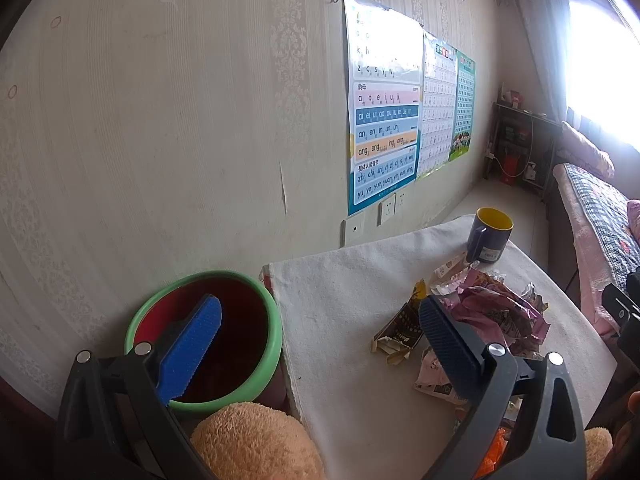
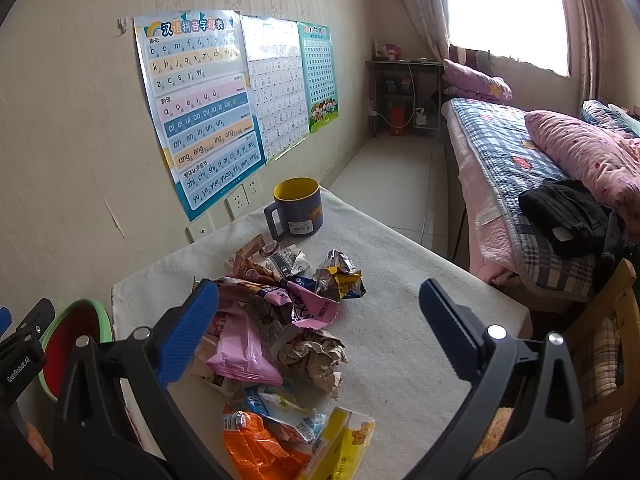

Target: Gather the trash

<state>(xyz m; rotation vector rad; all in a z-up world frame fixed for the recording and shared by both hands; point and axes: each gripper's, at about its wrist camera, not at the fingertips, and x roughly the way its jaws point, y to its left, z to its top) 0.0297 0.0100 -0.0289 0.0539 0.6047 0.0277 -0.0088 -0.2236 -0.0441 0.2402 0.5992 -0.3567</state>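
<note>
A heap of crumpled snack wrappers (image 2: 276, 320) lies on the cream-covered table (image 2: 400, 264): pink bags, a brown paper ball (image 2: 314, 354), an orange packet (image 2: 256, 446). My right gripper (image 2: 316, 320) hangs open over the heap, holding nothing. The same wrappers (image 1: 492, 312) show in the left wrist view. My left gripper (image 1: 320, 340) is open and empty, its left finger over a green-rimmed red bin (image 1: 208, 340) beside the table's left edge. That bin (image 2: 76, 332) also shows in the right wrist view.
A blue mug with yellow inside (image 2: 296, 208) stands at the table's far end. Posters (image 2: 200, 108) hang on the wall to the left. A bed (image 2: 532, 184) lies to the right, a wooden chair (image 2: 604, 344) at right. A tan plush toy (image 1: 256, 444) sits below the bin.
</note>
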